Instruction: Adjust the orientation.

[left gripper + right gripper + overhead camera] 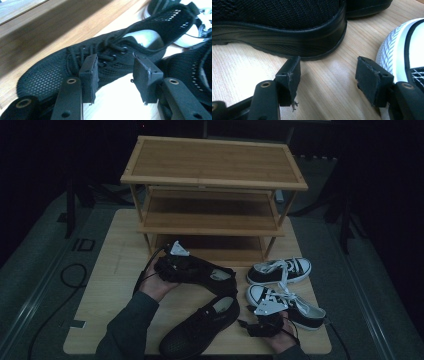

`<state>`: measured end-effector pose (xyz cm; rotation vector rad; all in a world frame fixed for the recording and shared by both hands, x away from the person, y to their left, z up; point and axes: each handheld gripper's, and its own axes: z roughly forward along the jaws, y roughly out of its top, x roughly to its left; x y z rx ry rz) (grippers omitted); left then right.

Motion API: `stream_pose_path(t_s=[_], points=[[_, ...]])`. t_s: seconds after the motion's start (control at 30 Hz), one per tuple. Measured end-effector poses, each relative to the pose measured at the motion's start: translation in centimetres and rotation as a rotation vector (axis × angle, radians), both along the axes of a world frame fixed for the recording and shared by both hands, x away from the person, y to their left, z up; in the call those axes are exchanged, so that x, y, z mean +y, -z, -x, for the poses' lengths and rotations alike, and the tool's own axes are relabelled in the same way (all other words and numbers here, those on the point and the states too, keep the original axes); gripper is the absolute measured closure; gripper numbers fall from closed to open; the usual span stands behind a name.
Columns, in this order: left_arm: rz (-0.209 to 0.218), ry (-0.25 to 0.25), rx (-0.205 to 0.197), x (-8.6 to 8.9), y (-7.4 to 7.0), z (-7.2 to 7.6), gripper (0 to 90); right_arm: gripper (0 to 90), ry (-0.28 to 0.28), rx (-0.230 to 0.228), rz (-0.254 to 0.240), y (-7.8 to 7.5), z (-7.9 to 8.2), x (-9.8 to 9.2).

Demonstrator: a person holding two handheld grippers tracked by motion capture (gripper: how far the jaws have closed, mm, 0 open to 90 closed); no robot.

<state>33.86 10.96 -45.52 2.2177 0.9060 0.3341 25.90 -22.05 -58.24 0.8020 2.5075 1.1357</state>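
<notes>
A three-tier rack [214, 180] stands at the far edge of the table [107, 285]. Just before its lowest shelf, left of centre, lies one mesh shoe [200, 270]; its mate [200, 330] lies behind that, reaching the near edge. Right of them, two laced sneakers lie side by side toward the right edge, one [280, 270] farther, one [287, 302] nearer.
</notes>
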Motion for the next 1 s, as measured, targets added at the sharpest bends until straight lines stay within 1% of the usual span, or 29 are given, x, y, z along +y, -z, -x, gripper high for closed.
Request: stream_pose_path(t_s=[0.07,0.27,0.3,0.47,0.6,0.7,0.77,1.0], points=[[0.003,0.005,-0.004,-0.2,-0.1,0.3,55.2,36.5,0.000,0.002,0.000,0.0,0.0,0.0],[0.017,0.020,0.003,-0.6,-0.3,1.0,54.6,36.5,0.000,0.000,0.000,0.0,0.0,0.0],[0.021,0.028,0.006,-0.7,-0.3,1.2,54.4,36.5,0.000,0.000,0.000,0.0,0.0,0.0],[0.020,0.041,0.008,-1.0,-0.3,1.5,54.0,36.5,0.000,0.000,0.000,0.0,0.0,0.0],[0.022,0.058,0.010,-1.3,-0.4,2.1,53.5,36.5,0.000,0.000,0.000,0.0,0.0,0.0],[0.023,0.061,0.011,-1.5,-0.5,2.3,53.4,36.5,0.001,0.000,0.000,0.0,0.0,0.0],[0.016,0.068,0.013,-1.5,-0.6,2.6,53.3,36.4,0.001,0.000,0.000,0.0,0.0,0.0],[0.022,0.075,0.021,-1.6,-0.5,3.2,52.3,36.4,0.001,0.000,0.000,0.0,0.0,0.0]])
